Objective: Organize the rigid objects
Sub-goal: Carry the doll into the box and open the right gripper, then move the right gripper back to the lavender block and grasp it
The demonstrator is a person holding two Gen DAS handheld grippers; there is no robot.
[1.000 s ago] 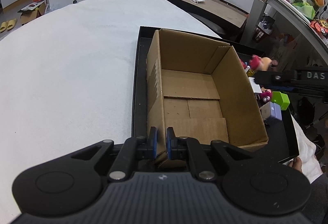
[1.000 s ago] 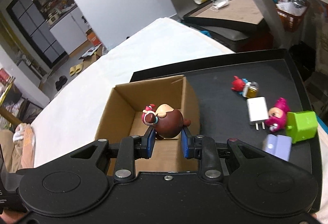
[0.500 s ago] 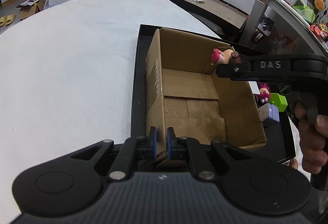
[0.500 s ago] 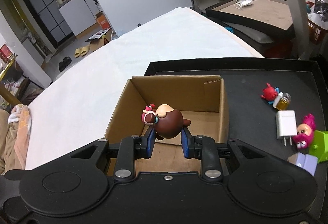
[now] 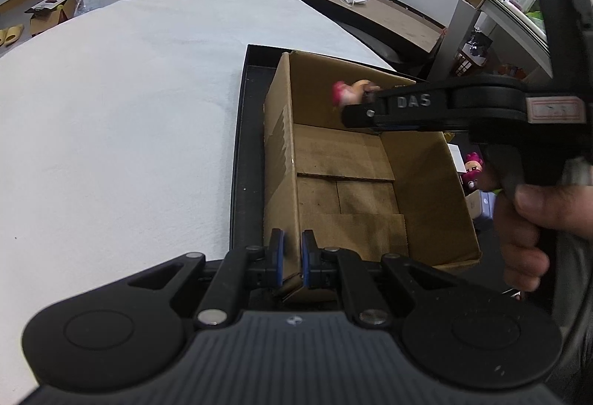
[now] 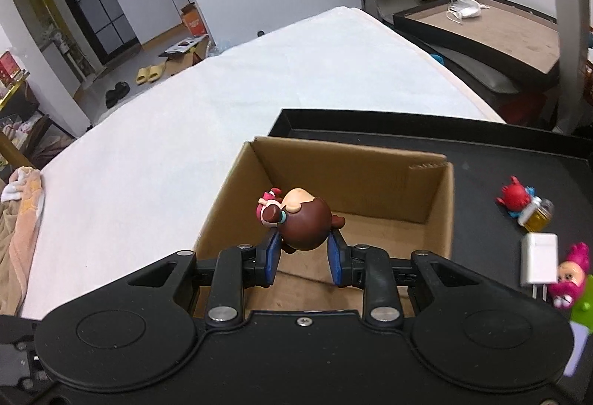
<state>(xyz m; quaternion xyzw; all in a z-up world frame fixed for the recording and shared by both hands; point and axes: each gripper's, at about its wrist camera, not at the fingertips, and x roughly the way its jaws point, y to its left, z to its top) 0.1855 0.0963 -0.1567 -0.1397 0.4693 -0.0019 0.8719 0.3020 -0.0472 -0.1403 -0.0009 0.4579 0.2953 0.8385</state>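
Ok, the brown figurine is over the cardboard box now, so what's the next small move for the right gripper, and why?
Probably lower a little, then open the jaws. The right gripper holds the brown figurine above the open cardboard box, whose floor is bare. The left gripper is clamped on the box's near wall, steadying it, so a short drop should land inside.
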